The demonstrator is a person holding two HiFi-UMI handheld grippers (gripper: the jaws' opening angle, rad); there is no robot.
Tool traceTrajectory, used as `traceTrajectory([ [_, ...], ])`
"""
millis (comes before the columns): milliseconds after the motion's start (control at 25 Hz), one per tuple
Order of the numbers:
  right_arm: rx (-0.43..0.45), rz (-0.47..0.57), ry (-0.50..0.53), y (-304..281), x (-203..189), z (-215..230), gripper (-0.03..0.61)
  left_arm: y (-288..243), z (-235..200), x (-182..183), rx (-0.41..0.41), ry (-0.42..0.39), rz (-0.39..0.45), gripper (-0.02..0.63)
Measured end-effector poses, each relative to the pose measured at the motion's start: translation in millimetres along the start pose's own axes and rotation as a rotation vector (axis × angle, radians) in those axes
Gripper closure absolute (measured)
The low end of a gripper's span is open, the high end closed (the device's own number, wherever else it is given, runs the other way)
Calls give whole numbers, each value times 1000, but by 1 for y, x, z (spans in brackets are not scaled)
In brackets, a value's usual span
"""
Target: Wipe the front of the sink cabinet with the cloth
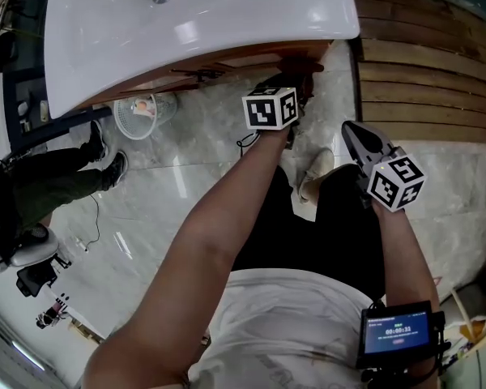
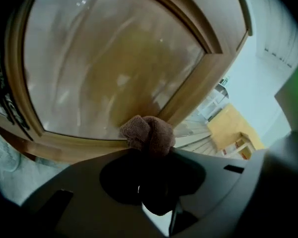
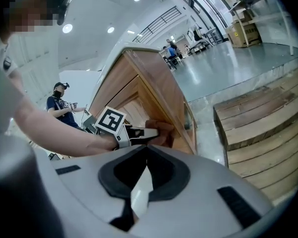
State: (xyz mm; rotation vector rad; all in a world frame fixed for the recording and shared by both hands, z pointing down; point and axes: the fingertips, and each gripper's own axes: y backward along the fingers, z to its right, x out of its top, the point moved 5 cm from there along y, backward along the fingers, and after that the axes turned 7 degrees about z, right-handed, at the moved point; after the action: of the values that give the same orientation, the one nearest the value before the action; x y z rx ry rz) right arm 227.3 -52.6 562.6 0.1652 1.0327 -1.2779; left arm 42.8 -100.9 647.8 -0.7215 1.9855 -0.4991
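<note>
White shirt [image 1: 292,322] and two bare arms are closest, low in the head view. On the right wrist sits a small screen [image 1: 397,332]. The left arm reaches out to the left claw [image 2: 149,152]. This claw is squeezed tight on a brown cloth [image 2: 148,133], which is bunched into a lump. The cloth is pressed against the sink cabinet [image 2: 208,68], right at the bottom edge of a shiny door panel [image 2: 109,63], where the wooden frame runs round it. The white sink [image 1: 202,23] sits on top of the cabinet.

The right claw [image 1: 352,132] hangs above the person's leg, away from the cabinet. Its two jaws are pressed together and hold nothing. Seen from the right claw, the left claw and the cloth are up against the cabinet's front, near its corner.

A white basket [image 1: 138,116] stands on the pale floor [image 1: 186,193] beside the cabinet. Wooden steps [image 1: 429,63] are on the other side of it. Another person's legs and dark shoes [image 1: 105,156] show at the left.
</note>
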Motion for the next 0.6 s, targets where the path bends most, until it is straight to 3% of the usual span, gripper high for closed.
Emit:
traceTrajectory([
  [240,-47,9,-22,17,-3,18,565,-31,22,-15,-79,29,-62,508],
  [360,-70,6,-16,19,-5,26,565,-38,11,-22,-49,41,-63,508],
  [600,-75,-1,-11,12,-10,32,565,-20,-25,-19,50,107,27,508],
])
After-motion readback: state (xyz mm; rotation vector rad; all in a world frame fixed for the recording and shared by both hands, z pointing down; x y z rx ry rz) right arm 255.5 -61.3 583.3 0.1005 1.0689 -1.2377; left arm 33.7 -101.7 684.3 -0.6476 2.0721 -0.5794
